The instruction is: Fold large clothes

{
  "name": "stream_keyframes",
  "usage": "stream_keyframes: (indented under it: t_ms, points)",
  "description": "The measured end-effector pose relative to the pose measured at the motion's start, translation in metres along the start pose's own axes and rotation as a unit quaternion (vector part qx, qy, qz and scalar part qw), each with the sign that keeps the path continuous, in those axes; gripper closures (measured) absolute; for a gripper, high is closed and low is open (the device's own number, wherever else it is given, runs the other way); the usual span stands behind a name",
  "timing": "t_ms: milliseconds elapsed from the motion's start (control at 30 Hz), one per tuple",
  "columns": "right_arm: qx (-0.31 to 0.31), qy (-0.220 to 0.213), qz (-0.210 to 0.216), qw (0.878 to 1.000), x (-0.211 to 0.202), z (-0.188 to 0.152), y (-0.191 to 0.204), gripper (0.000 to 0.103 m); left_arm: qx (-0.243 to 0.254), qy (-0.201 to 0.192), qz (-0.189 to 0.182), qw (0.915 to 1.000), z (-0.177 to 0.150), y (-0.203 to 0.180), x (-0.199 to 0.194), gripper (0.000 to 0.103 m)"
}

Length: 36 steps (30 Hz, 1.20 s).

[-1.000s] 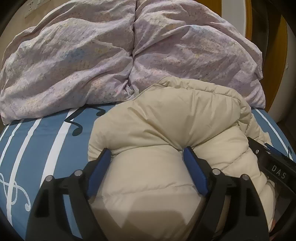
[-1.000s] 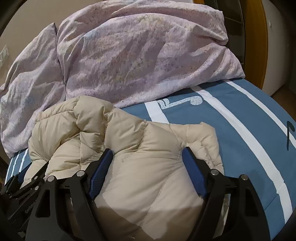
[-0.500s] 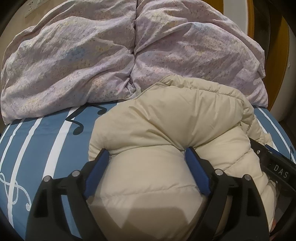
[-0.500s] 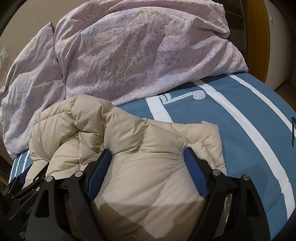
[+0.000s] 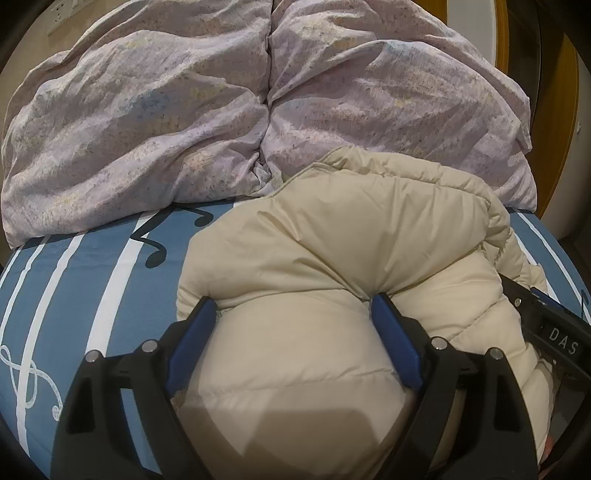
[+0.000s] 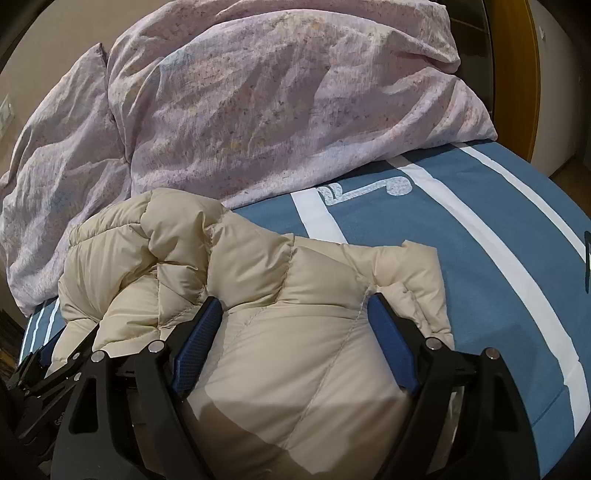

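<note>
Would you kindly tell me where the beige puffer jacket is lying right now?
The beige puffer jacket lies bunched on the blue striped bedsheet, just before the lilac duvet, in both wrist views.

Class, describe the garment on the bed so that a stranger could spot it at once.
Find the blue bedsheet with white stripes. Before the crumpled lilac duvet lies a cream puffer jacket, bunched into a mound. Its plain, quilted, puffy fabric sets it apart from the speckled duvet and the patterned sheet.

bed: blue sheet (image 5: 110, 266), white stripes, music notes | far edge: crumpled lilac duvet (image 5: 184, 110) | wall (image 6: 55, 44): beige, socket (image 5: 64, 14) top left | right: wood frame (image 6: 532, 74), white panel, strip of wood floor | light: dim, warm
</note>
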State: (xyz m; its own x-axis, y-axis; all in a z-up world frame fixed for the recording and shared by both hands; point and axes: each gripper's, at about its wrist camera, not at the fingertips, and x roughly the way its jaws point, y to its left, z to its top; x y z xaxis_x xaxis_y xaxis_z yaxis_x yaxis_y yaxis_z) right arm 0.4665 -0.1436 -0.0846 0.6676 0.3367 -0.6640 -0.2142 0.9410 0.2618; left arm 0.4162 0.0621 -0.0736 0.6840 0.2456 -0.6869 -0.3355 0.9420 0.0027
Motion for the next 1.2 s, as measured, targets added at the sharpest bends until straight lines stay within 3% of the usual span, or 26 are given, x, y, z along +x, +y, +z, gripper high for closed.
stream_keyframes:
  t_ms: [767,1200]
  points:
    - [-0.006,0.002,-0.005,1.000,0.001,0.001,0.002,0.019,0.004,0.009,0.004,0.9999,0.000,0.001,0.004,0.014]
    - [-0.021,0.025,-0.021,0.999,0.008,0.004,0.006,0.017,0.003,0.035,0.012,0.9993,0.001,0.004,0.011,0.011]
